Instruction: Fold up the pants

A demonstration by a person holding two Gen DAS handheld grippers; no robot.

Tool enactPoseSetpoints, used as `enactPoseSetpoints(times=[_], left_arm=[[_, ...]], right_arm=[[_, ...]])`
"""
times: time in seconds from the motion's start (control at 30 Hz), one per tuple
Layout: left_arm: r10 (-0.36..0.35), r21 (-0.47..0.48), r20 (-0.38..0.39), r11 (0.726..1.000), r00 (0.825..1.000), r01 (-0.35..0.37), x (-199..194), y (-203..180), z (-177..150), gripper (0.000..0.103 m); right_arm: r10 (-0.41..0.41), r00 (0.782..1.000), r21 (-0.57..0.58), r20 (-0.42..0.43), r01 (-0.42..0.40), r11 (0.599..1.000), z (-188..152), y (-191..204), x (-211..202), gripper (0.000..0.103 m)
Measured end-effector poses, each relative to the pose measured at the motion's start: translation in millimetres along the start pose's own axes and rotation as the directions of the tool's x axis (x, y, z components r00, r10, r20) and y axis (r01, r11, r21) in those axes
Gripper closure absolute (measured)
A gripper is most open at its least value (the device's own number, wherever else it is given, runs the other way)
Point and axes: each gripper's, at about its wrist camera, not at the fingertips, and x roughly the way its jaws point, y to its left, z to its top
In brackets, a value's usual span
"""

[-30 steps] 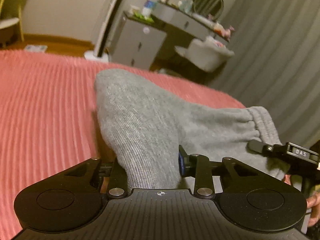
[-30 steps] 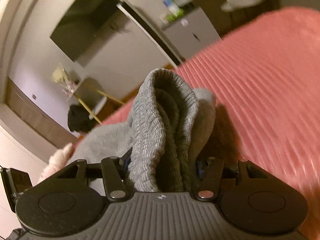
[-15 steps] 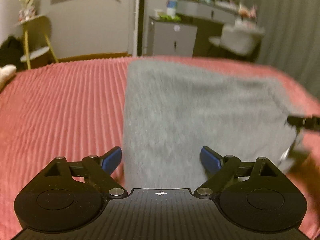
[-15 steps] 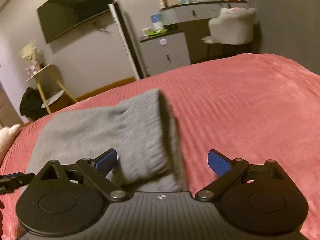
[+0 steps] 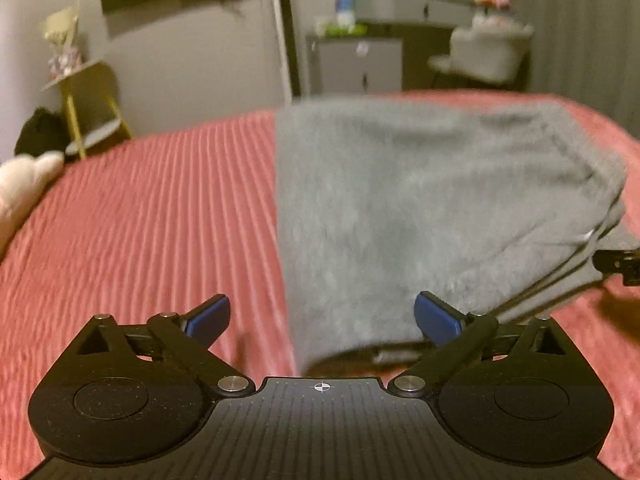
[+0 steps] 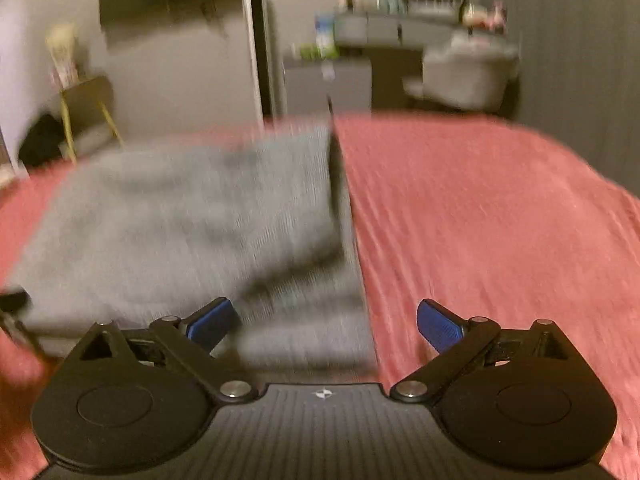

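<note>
Grey folded pants (image 5: 420, 200) lie flat on the pink ribbed bedspread (image 5: 140, 220). My left gripper (image 5: 322, 316) hovers over their near left corner; its jaws are opening, and the blue pads (image 5: 208, 316) stand wide apart without pressing on the cloth. In the right wrist view the pants (image 6: 180, 220) fill the left half, with their ribbed cuff edge near the middle. My right gripper (image 6: 325, 320) is open over the near right corner, its pads clear of the fabric. A dark tip of the other gripper (image 5: 618, 266) shows at the right edge.
Beyond the bed stand a yellow stool (image 5: 88, 108), a grey cabinet (image 5: 356, 64), a white chair (image 5: 484, 52) and a dressing table. A pale plush toy (image 5: 20, 184) lies at the bed's left edge. Bare bedspread (image 6: 480, 220) stretches to the right of the pants.
Both grippers were shut on raised folds of the pants; they have let go and opened wide. The pants now lie flat on the bed, and both views have levelled out.
</note>
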Motion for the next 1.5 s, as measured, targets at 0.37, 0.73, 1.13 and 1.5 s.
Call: enactPoseSetpoints(times=[0.37,0.73,1.13,1.5], left_arm=[[0.031,0.015,-0.087,0.999,0.996,-0.03,-44,-9,-30,0.001],[0.106,0.094,-0.133,0.991,0.985,-0.094,-98,-36,-82,0.001],[0.133,0.132,0.01,0.982,0.991,-0.133,-161,-63,-60,0.001],[0.132,0.061,0.054,0.989,0.99,-0.135,-162,-62,-24,0.0]], right_arm=[[0.081,0.994,0.098,0.08,-0.088,0.991,-13,5,-69,0.004],[0.191,0.981,0.035,-0.025,-0.19,0.981,-35,30,-117,0.004],[0.062,0.997,-0.038,0.042,-0.06,0.997,-43,47,-180,0.004],[0.033,0.986,-0.067,0.163,-0.022,0.997,-33,56,-185,0.004]])
